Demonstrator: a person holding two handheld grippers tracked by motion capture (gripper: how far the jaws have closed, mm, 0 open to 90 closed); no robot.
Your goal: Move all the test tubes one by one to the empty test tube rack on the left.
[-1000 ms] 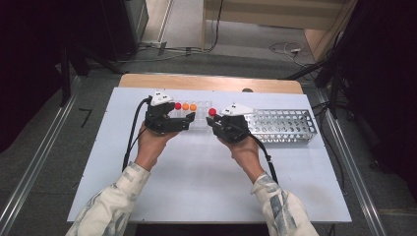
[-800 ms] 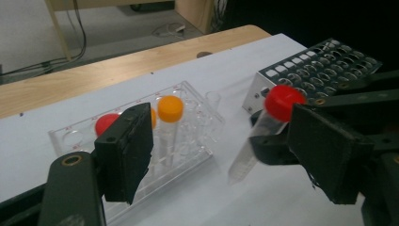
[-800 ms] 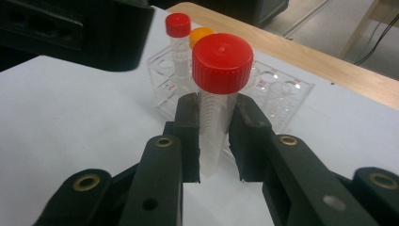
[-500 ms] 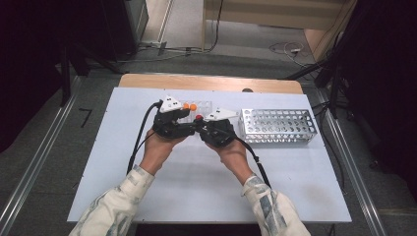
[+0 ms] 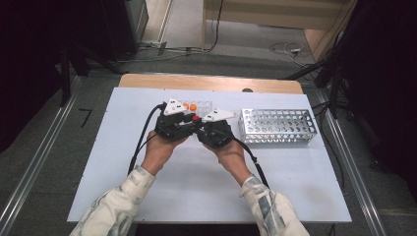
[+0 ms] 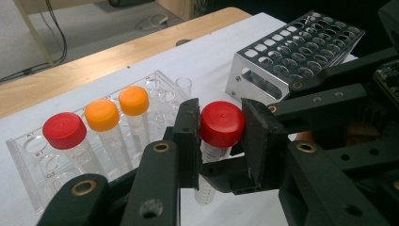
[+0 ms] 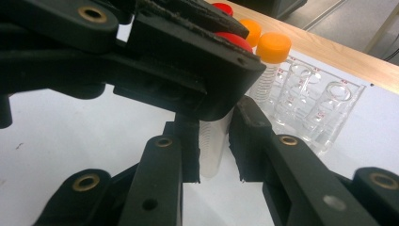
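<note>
- High view: both hands meet mid-table. The left gripper [image 5: 184, 119] and right gripper [image 5: 204, 129] share 1 clear plastic tube with a red screw cap [image 5: 196, 118] between them. A perforated metal tube rack [image 5: 277, 127] lies to the right gripper's far side.
- Left gripper view: its jaws, which have just been closing, flank the red cap [image 6: 222, 123] and look pressed on its sides. Beyond them stands a clear acrylic rack [image 6: 56, 176] with 1 red-capped and 2 orange-capped tubes.
- Right gripper view: its jaws clamp the tube's clear body [image 7: 212, 143] below the cap, a grip the high view hides.
- Judged step: uncapping. Next, twist the cap while the body stays fixed.
</note>
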